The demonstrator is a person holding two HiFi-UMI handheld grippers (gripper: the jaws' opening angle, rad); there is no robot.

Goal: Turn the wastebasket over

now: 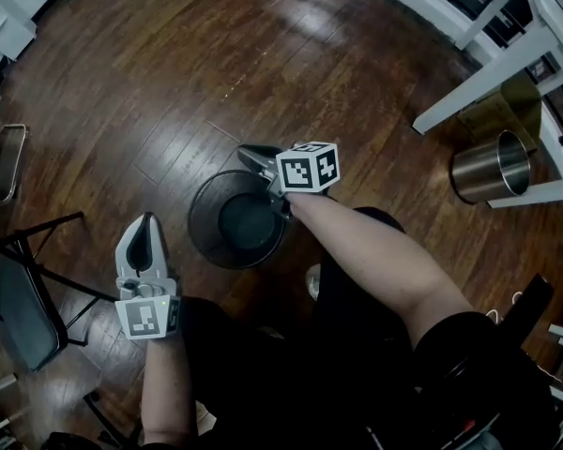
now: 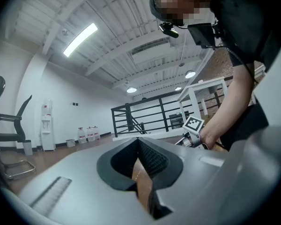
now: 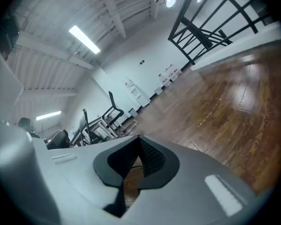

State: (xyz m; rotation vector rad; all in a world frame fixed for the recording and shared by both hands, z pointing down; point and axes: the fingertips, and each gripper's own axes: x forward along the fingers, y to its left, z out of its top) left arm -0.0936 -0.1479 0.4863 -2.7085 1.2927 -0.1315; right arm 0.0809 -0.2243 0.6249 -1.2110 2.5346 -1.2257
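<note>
A black mesh wastebasket [image 1: 209,235] stands on the wooden floor with its open mouth facing up, in the head view just in front of the person's legs. My right gripper [image 1: 244,151] hovers over the basket's far rim, pointing away, jaws shut with nothing between them [image 3: 139,137]; only floor lies ahead of it. My left gripper [image 1: 148,217] is to the left of the basket and apart from it, held level, also shut and empty [image 2: 138,138]. The right gripper's marker cube [image 2: 193,124] shows in the left gripper view.
A shiny steel bin [image 1: 491,167] stands at the right under a white table frame [image 1: 507,64]. A black chair [image 1: 23,298] is at the near left, a metal frame [image 1: 5,162] beyond it. A black railing [image 3: 210,27] runs along the far floor edge.
</note>
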